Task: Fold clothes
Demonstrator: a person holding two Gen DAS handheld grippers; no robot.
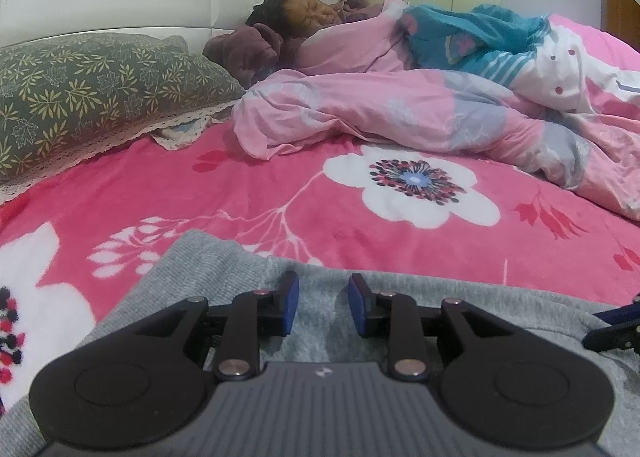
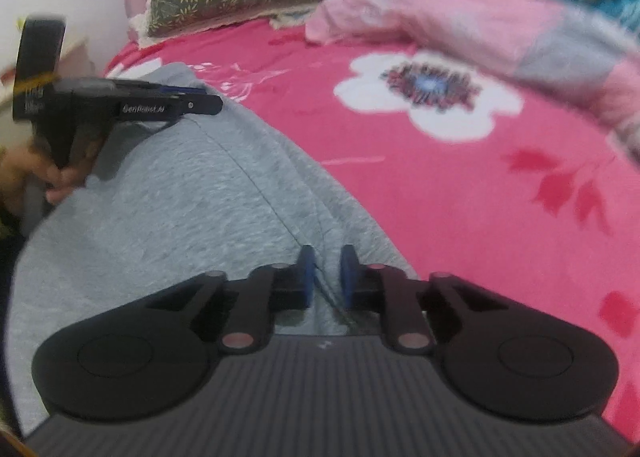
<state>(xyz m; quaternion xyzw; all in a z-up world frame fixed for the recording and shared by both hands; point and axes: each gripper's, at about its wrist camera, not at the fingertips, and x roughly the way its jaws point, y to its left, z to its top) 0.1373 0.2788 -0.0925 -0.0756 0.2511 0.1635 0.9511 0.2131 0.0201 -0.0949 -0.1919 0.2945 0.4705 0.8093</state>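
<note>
One grey knitted fleece garment [image 2: 168,193] lies spread on the pink flowered bedspread [image 2: 460,193], at its near edge. The left gripper [image 1: 323,307] hovers low over the garment, its blue pads parted with grey cloth showing between them, gripping nothing. The right gripper [image 2: 325,277] sits over the garment's seam, pads narrowly apart; a dark thread runs between them, and I cannot tell whether it pinches. Beyond the garment lie a green leaf-patterned pillow [image 1: 92,97] and a rumpled pink quilt [image 1: 400,113] covering a person.
</note>
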